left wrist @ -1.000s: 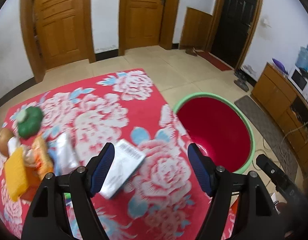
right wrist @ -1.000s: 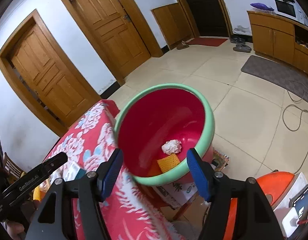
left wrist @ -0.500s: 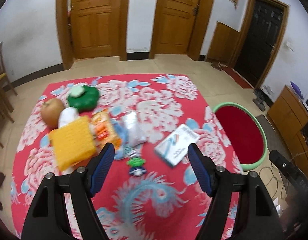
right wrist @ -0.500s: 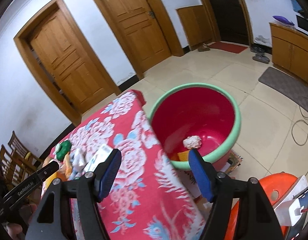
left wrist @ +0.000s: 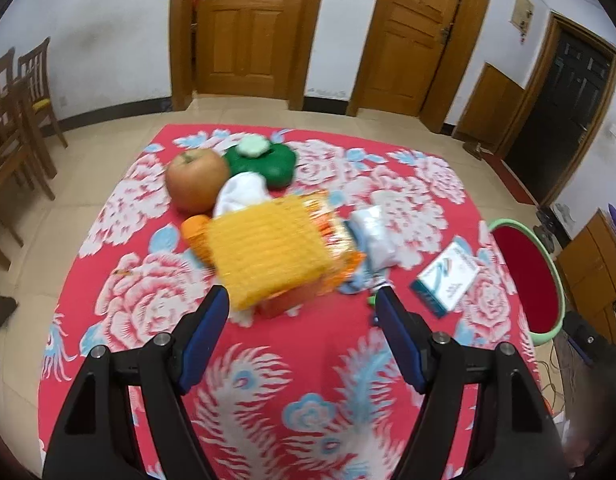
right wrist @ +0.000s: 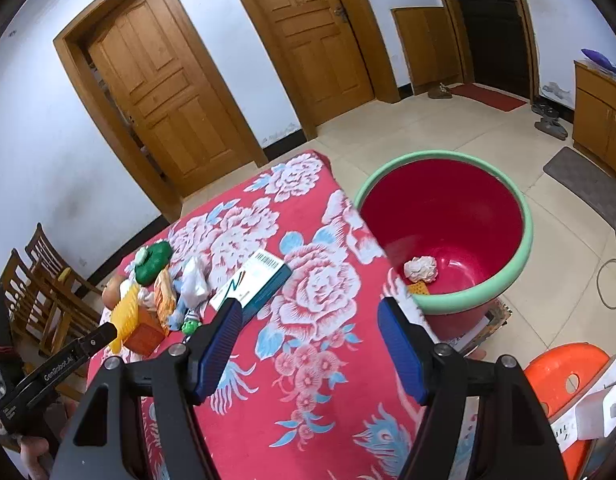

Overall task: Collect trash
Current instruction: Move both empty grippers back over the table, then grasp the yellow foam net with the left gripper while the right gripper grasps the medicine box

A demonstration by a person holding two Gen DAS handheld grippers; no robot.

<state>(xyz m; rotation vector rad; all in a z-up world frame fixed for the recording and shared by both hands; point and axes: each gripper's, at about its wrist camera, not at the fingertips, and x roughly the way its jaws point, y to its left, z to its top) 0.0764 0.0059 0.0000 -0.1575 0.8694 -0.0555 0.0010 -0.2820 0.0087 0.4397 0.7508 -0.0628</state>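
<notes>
Even indoor light, strong fisheye bending, dark vignetted corners, motion blur in left wrist view

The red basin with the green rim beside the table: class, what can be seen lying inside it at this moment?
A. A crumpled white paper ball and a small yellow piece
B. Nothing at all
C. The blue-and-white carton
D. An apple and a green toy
A. The right wrist view shows a crumpled white paper ball and a small yellow piece at the bottom of the red basin; the apple and the blue-and-white carton lie on the table.
</notes>
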